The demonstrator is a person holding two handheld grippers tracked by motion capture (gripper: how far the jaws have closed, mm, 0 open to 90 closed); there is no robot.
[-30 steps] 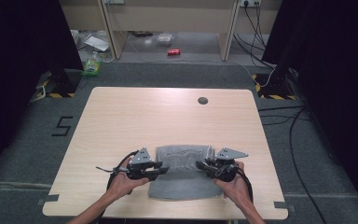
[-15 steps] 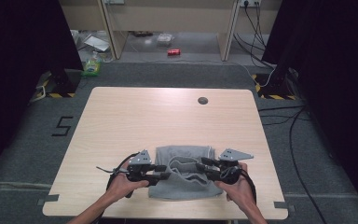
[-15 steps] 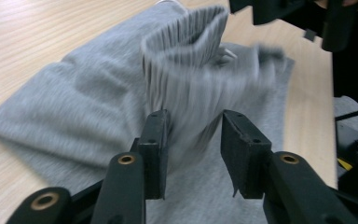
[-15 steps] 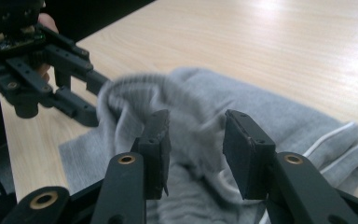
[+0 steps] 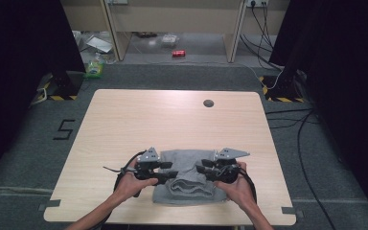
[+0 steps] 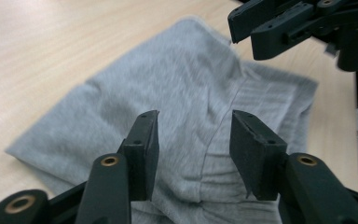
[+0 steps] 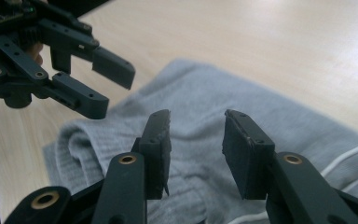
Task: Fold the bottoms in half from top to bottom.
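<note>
Both pairs of fingers stand parted with nothing between them. The left gripper [image 6: 193, 135] has just been opening, its pads clear above the grey garment [image 6: 186, 93]; the right gripper [image 7: 196, 140] hovers released over it too. A second ago the cloth lay flatter; now its near edge is folded over in a rumpled roll [image 5: 189, 184] near the table's [image 5: 172, 120] front edge. The fold seems laid, ready for the next.
</note>
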